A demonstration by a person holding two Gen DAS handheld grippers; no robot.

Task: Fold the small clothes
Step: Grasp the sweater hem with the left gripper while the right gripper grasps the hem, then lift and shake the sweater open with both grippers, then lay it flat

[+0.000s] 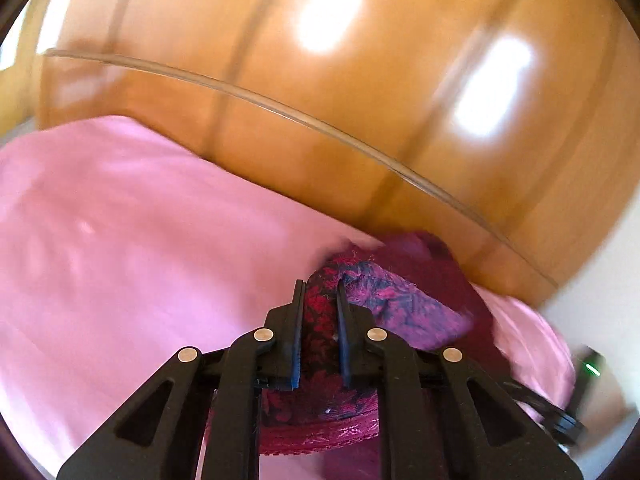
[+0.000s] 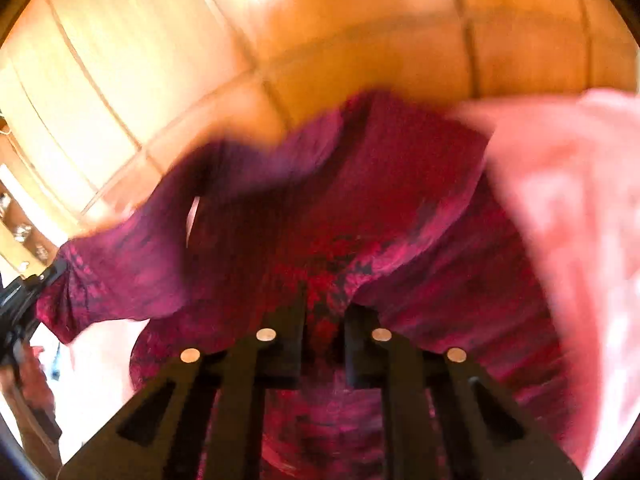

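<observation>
A small magenta garment with a dark floral print (image 1: 384, 300) hangs between my two grippers above a pink bedsheet (image 1: 120, 248). My left gripper (image 1: 319, 286) is shut on one part of the garment, with cloth bunched between its fingers. My right gripper (image 2: 324, 300) is shut on another part of the same garment (image 2: 320, 208), which spreads out wide in front of it. In the right wrist view the left gripper (image 2: 28, 292) shows at the far left edge, holding the garment's corner. Both views are motion-blurred.
A glossy wooden wardrobe (image 1: 360, 100) stands right behind the bed and fills the background (image 2: 320, 40). A pink cloth (image 2: 568, 220), blurred, lies at the right of the right wrist view. A pale wall (image 1: 600, 272) is at the right.
</observation>
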